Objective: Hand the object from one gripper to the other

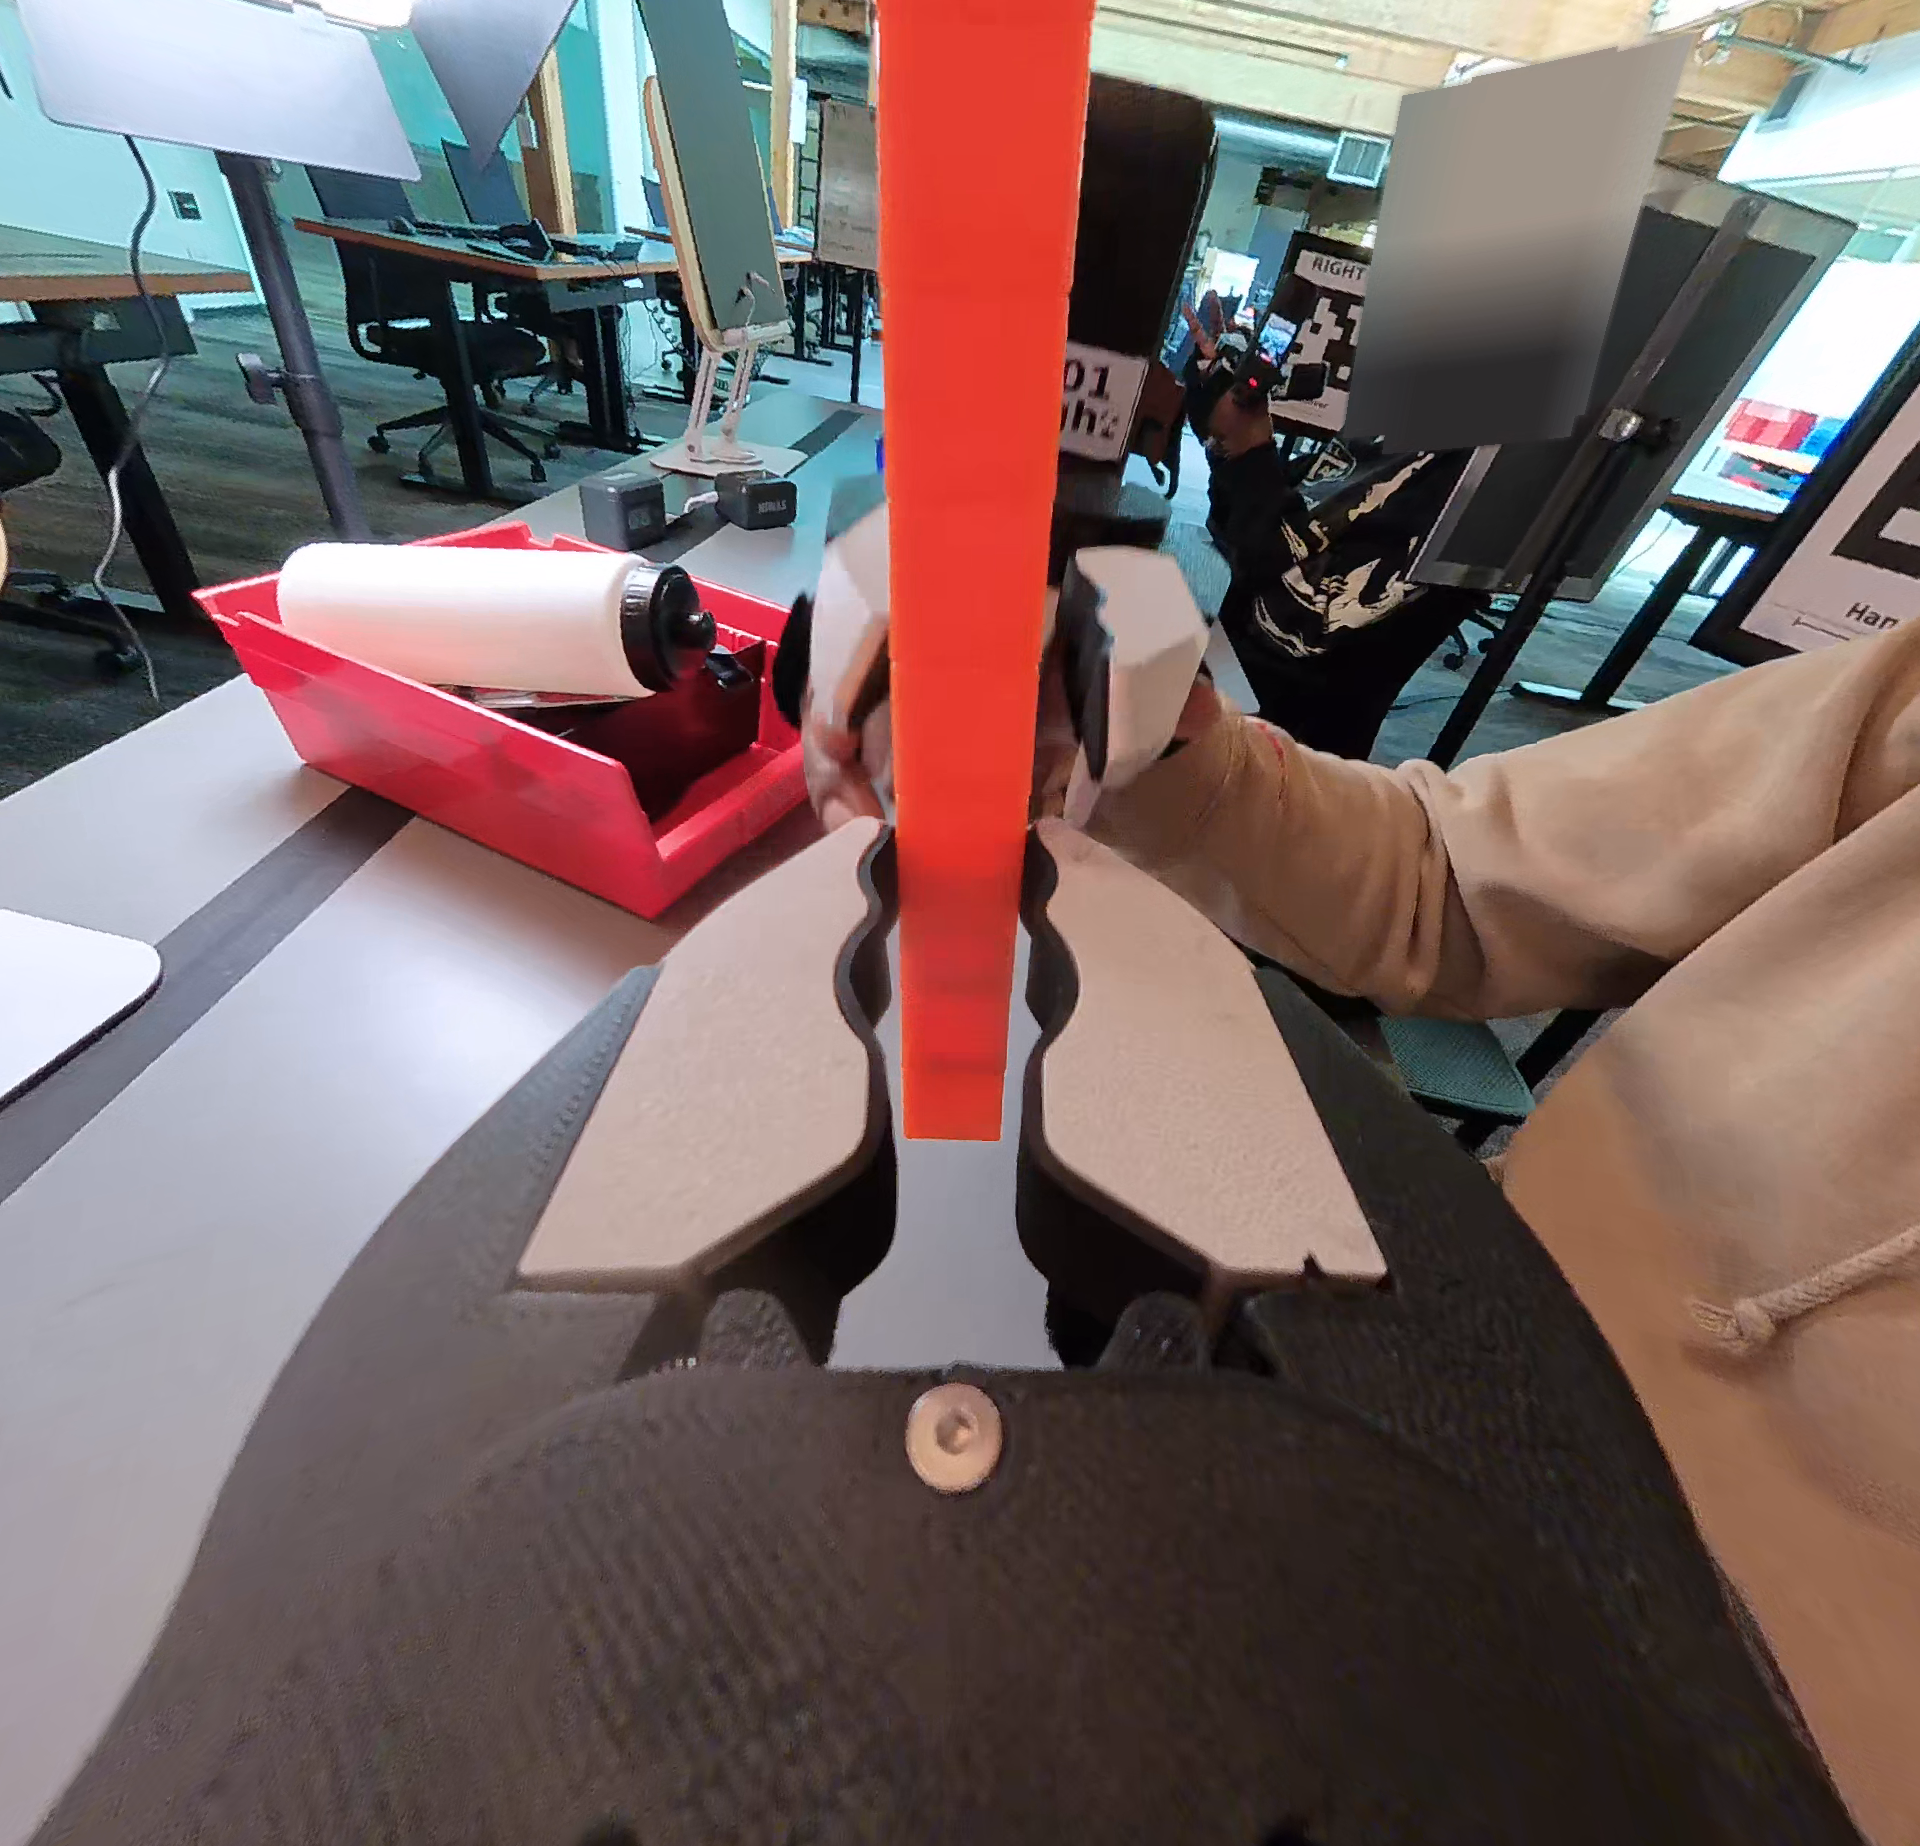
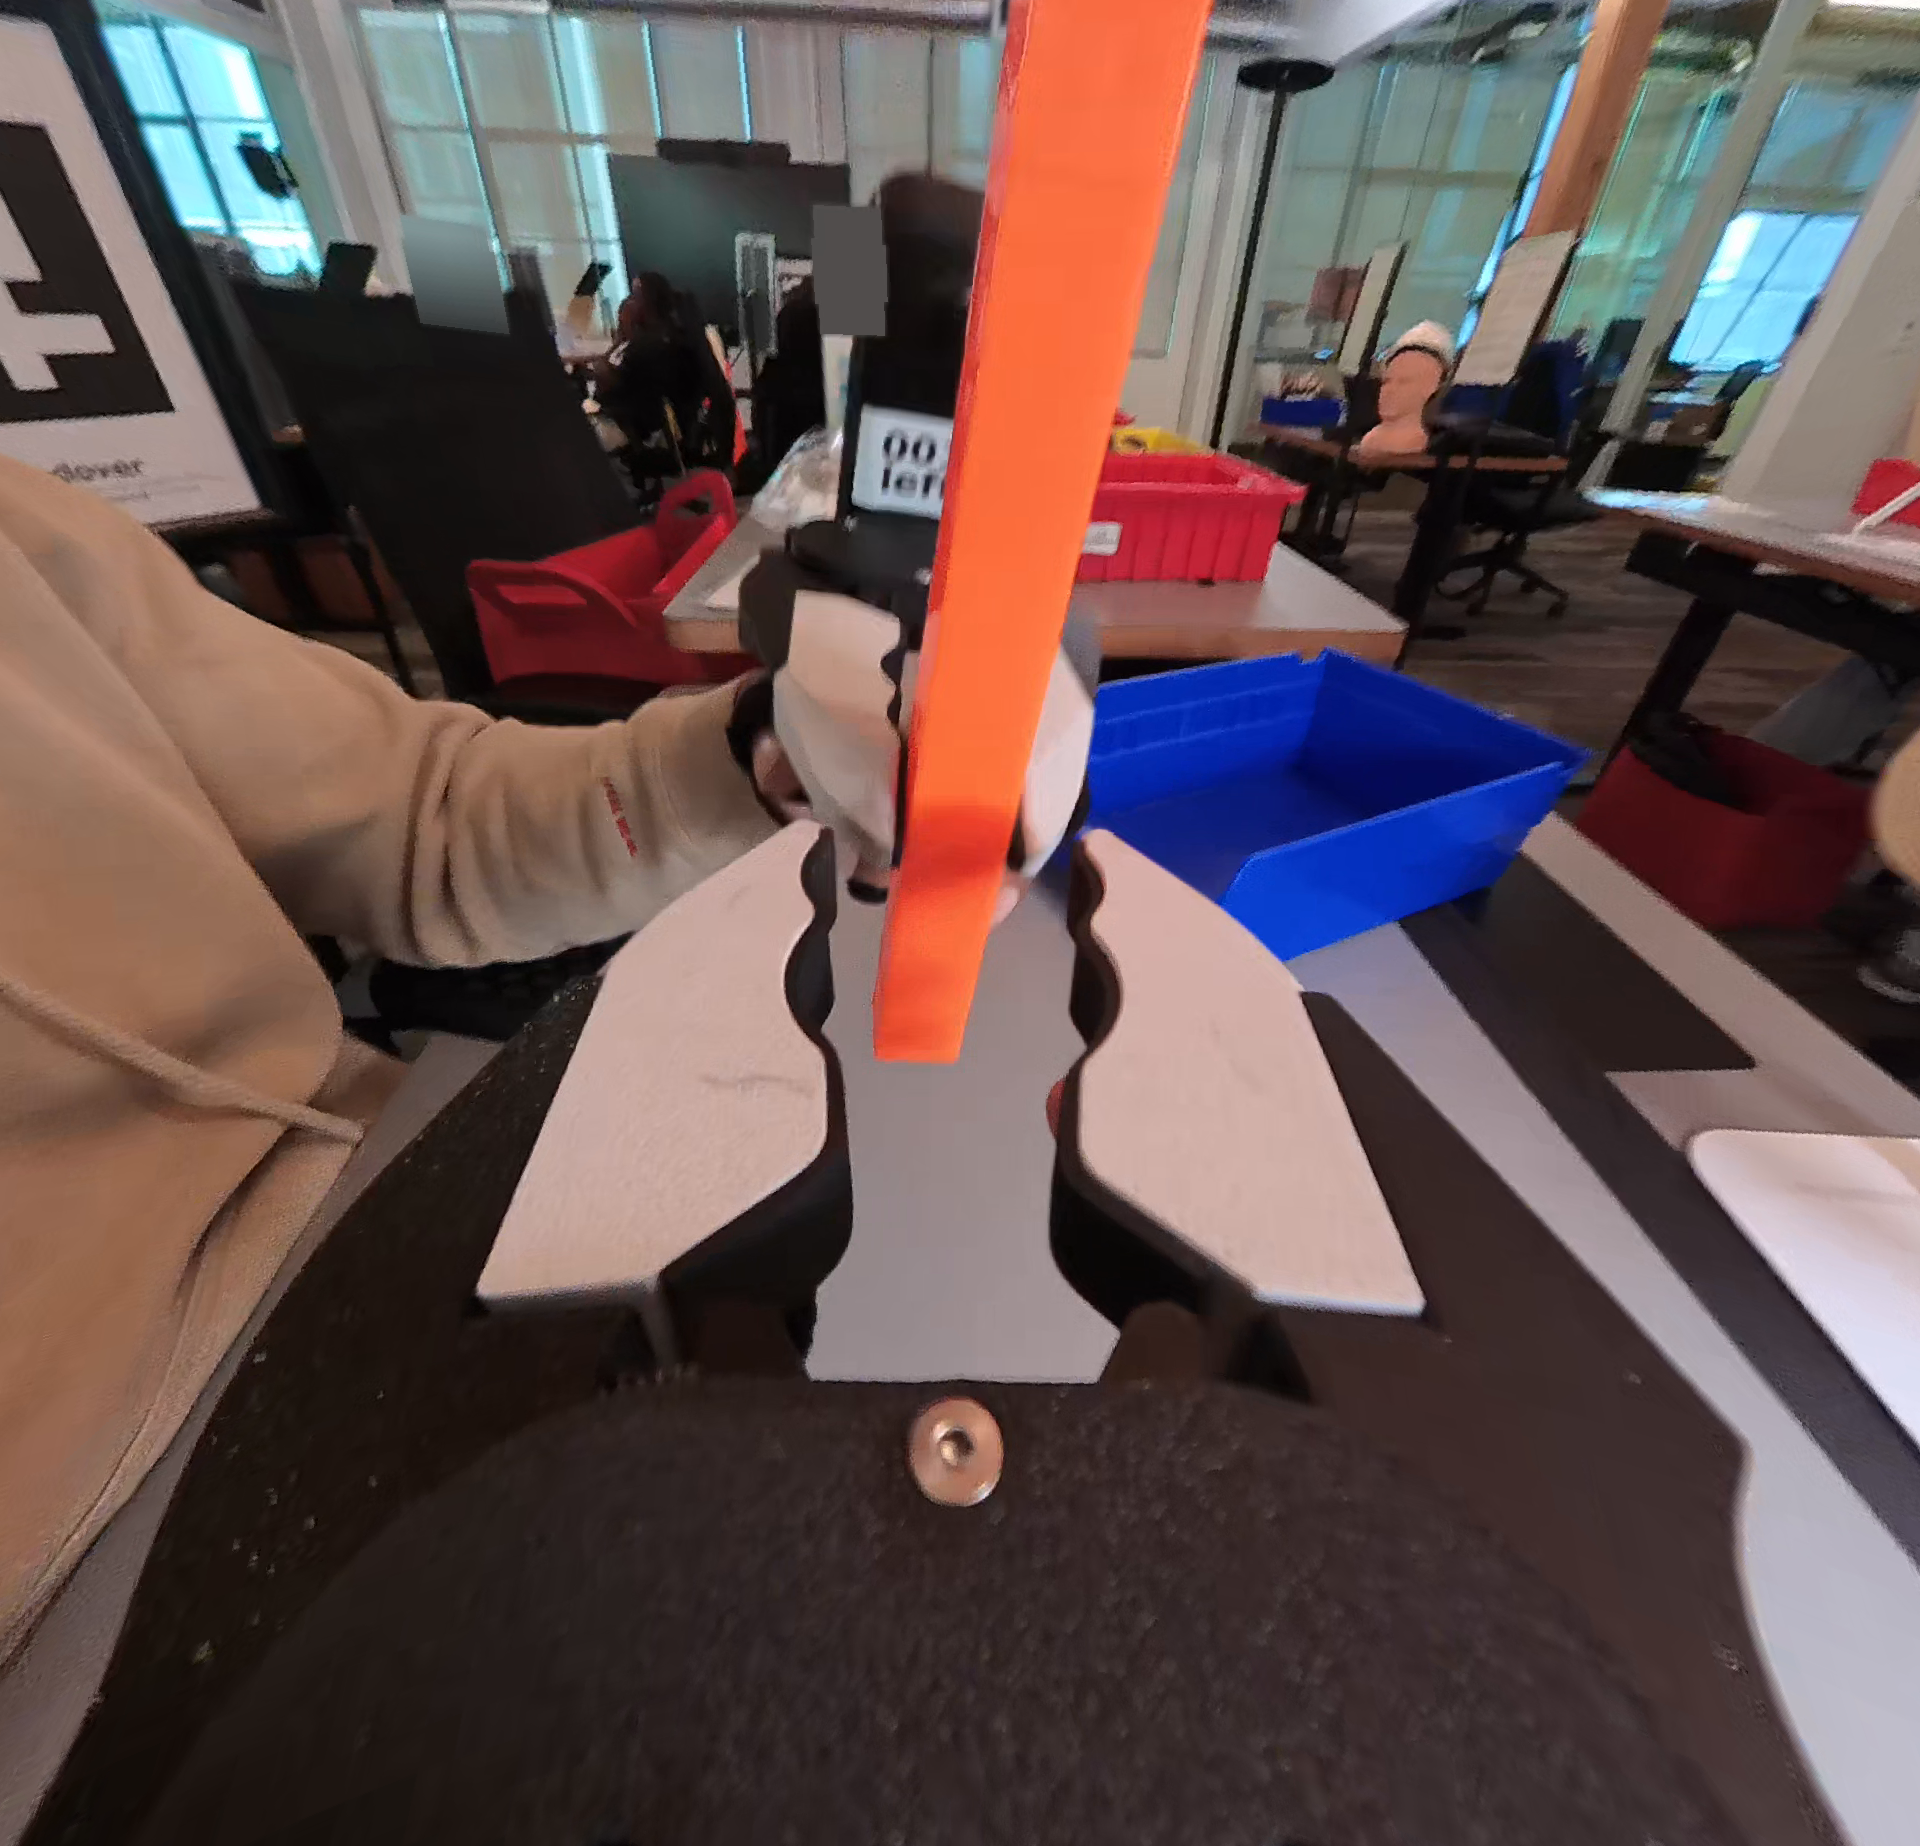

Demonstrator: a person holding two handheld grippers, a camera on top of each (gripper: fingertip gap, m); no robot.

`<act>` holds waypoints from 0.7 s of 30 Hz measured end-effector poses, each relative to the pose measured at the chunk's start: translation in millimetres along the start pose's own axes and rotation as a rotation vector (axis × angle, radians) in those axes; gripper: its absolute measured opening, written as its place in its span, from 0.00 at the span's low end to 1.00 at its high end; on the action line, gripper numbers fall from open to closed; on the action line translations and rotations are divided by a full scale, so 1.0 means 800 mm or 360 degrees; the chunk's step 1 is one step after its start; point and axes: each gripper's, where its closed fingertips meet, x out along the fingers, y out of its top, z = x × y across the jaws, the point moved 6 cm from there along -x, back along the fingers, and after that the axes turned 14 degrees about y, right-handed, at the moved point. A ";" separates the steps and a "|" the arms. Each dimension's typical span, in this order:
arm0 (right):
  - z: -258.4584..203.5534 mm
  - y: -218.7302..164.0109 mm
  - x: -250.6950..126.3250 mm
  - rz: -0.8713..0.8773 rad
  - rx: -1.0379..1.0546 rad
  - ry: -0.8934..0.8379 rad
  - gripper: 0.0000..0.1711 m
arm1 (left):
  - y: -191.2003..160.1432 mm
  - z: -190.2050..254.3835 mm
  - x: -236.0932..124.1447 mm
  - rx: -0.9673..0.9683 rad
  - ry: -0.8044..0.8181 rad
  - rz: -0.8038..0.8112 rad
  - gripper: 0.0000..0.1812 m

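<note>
A long orange bar (image 1: 977, 342) stands nearly upright above the grey table (image 1: 260, 1121). My left gripper (image 1: 961, 840) is shut on its lower part, both fingers pressed against its sides. In the right wrist view the bar (image 2: 1070, 290) leans slightly right, and the left gripper (image 2: 961, 747) clamps it from the far side. My right gripper (image 2: 951, 846) is open, with its fingers on either side of the bar's lower end and a gap on each side. The right gripper also shows in the left wrist view (image 1: 971, 674), just behind the bar.
A red bin (image 1: 499, 757) holding a white bottle (image 1: 468, 617) sits on the table to the left. An empty blue bin (image 2: 1351, 809) sits at the other side. A white pad (image 2: 1829, 1246) lies near the table edge. Beige sleeves (image 1: 1455, 861) reach in. The tips of both grippers are at nearly the same place.
</note>
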 end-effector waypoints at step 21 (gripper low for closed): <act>0.003 -0.027 0.033 -0.0019 0.0109 0.0083 0.13 | 0.008 0.004 -0.006 0.0064 0.0033 0.0046 0.12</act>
